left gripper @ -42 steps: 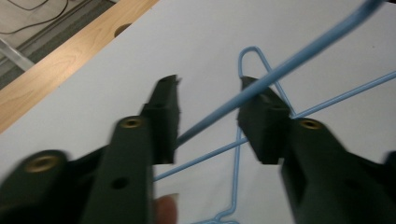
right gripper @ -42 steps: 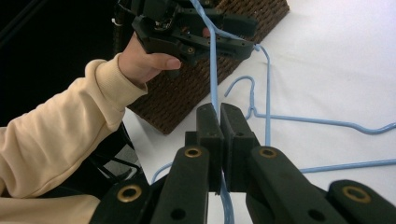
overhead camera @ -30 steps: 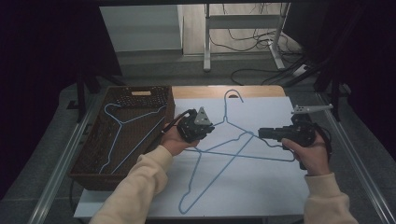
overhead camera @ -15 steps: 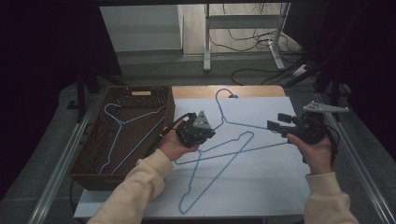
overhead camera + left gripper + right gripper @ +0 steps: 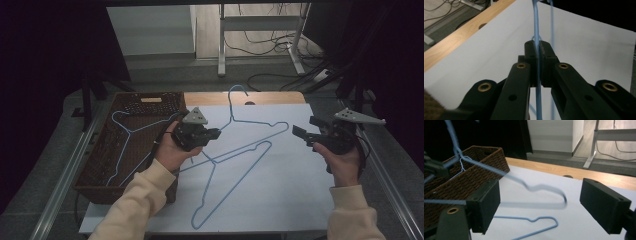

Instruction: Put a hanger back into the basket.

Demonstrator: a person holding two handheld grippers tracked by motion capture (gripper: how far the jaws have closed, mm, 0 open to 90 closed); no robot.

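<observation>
— Where's the hanger?
— Over the white desk, one end clamped tight in the left gripper. A second hanger lies flat under it, a third in the basket.
— And the right gripper?
— Its jaws have just been opening; they stand wide, the hanger's far corner near them, untouched.

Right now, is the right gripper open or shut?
Open. The right gripper has just been opening; its jaws stand wide apart, pressing nothing, with the blue hanger loose beyond them.
</observation>
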